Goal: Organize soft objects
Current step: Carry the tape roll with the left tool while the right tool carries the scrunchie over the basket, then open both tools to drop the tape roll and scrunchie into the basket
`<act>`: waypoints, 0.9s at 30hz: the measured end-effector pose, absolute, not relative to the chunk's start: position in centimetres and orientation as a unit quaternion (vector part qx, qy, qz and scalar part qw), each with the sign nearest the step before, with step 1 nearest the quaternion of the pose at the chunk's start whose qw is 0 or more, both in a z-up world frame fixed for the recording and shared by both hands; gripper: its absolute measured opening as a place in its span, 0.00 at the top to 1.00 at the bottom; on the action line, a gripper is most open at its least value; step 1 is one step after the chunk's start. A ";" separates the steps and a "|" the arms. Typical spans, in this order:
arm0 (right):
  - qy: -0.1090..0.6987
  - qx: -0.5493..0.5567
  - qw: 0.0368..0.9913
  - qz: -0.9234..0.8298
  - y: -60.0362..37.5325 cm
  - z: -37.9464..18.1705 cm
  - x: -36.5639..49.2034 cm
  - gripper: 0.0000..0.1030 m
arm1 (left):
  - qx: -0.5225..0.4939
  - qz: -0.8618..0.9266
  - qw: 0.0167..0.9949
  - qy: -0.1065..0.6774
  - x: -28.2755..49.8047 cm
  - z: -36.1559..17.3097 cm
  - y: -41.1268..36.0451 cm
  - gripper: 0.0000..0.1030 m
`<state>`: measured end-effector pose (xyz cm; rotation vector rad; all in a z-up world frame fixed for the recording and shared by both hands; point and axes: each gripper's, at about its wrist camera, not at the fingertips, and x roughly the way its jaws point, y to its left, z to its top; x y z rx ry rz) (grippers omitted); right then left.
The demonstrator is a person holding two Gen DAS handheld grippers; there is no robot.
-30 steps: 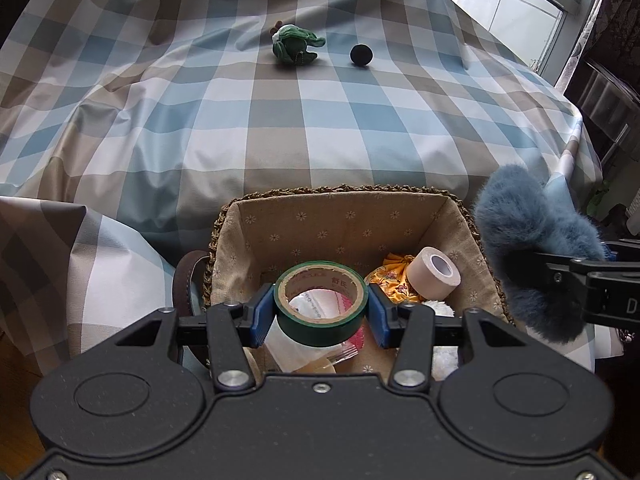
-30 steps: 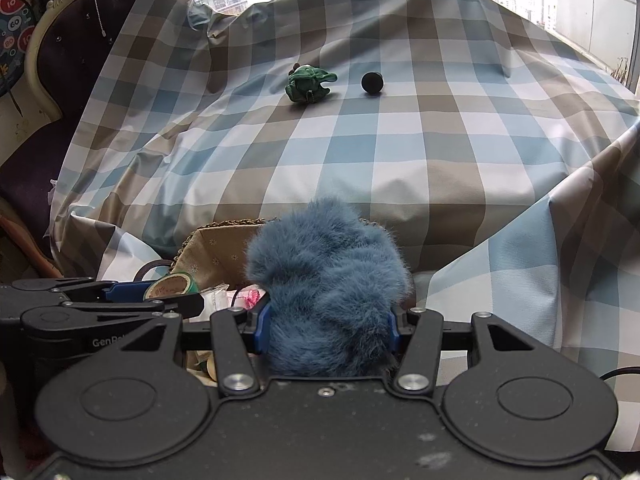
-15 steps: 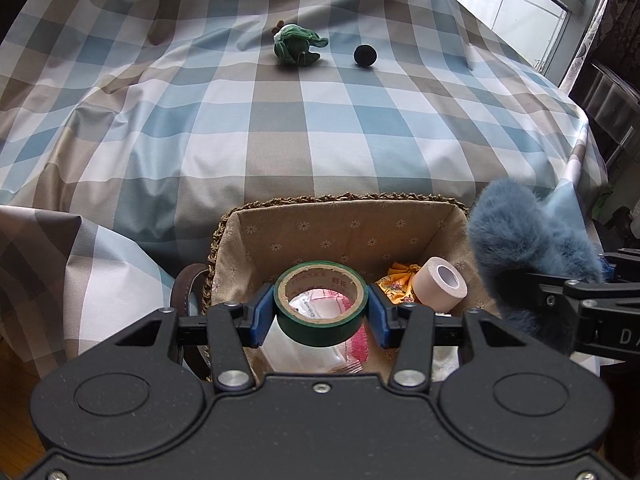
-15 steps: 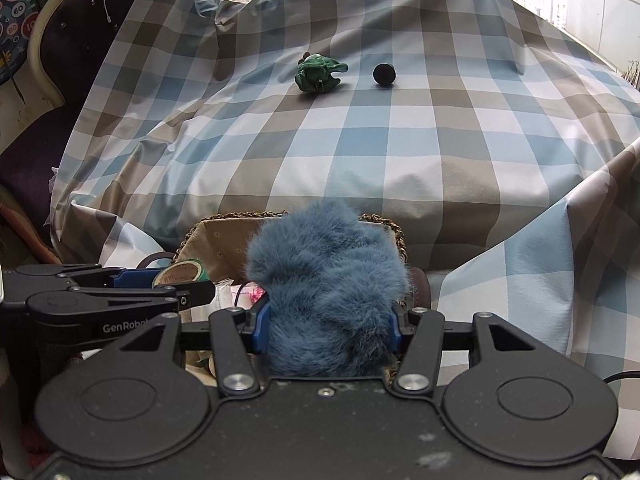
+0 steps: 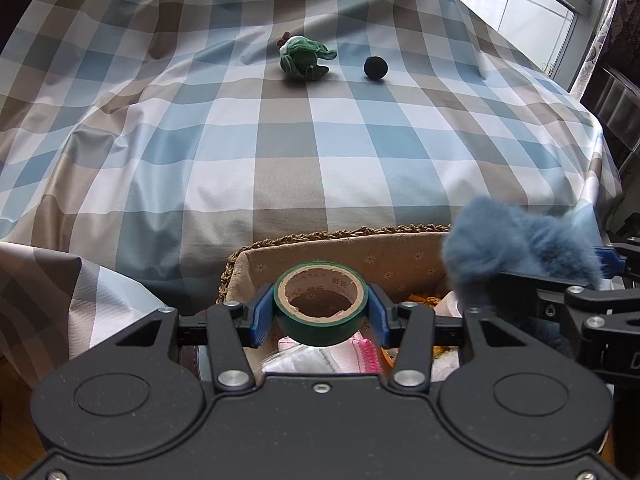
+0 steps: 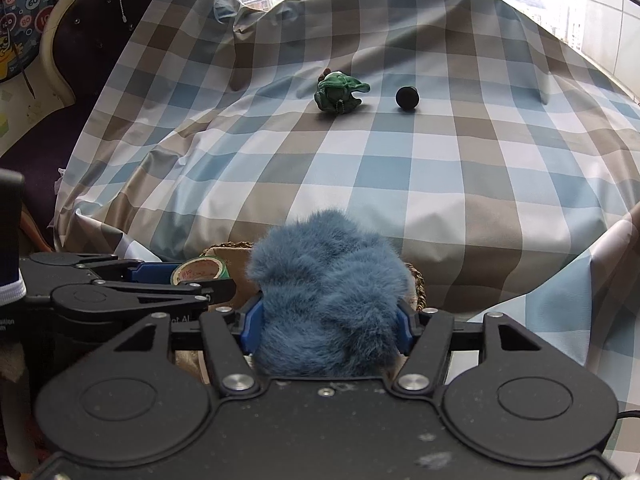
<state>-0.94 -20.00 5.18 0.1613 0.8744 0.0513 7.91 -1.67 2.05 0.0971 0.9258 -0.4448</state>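
Left wrist view. My left claw (image 5: 321,312) holds the green tape roll (image 5: 321,305) between its blue pads, low in the frame centre, above the open basket (image 5: 320,240). Compared with a second ago, the basket has slid down the frame and less of its inside shows; the grip on the roll is unchanged. The checked cloth (image 5: 280,140) fills the upper frame, with the green plush toy (image 5: 304,58) and the black ball (image 5: 375,67) lying near each other, well apart from the basket. At the right edge the blue fluffy toy (image 5: 516,248) sits in the right claw, level with the basket's right rim.

Right wrist view. My right claw (image 6: 328,326) has the blue fluffy toy (image 6: 326,292) between its pads, and its jaws are opening. The pads stand further apart than half a second ago, though the fur touches both. The basket rim (image 6: 416,280) shows just behind the toy, so I judge the toy to be over or at the basket's right side. The left claw (image 6: 188,276) with the tape roll (image 6: 199,271) appears at the left.

Meaning for the task: I judge this as the release of the blue fluffy toy into the basket. The green plush toy (image 6: 340,92) and black ball (image 6: 407,97) remain on the cloth (image 6: 360,180) in the upper frame, not yet collected.
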 end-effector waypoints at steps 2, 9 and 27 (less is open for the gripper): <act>0.422 0.080 0.903 0.022 -20.0 5.0 -0.8 0.39 | 0.046 -0.210 0.868 0.447 8.0 1.8 -1.7 0.53; 0.428 0.090 0.899 0.015 -20.4 4.7 -0.7 0.38 | 0.045 -0.208 0.866 0.453 7.9 1.6 -1.6 0.52; 0.430 0.098 0.898 0.009 -20.6 4.3 -1.4 0.38 | 0.060 -0.190 0.869 0.452 6.6 1.4 -1.7 0.48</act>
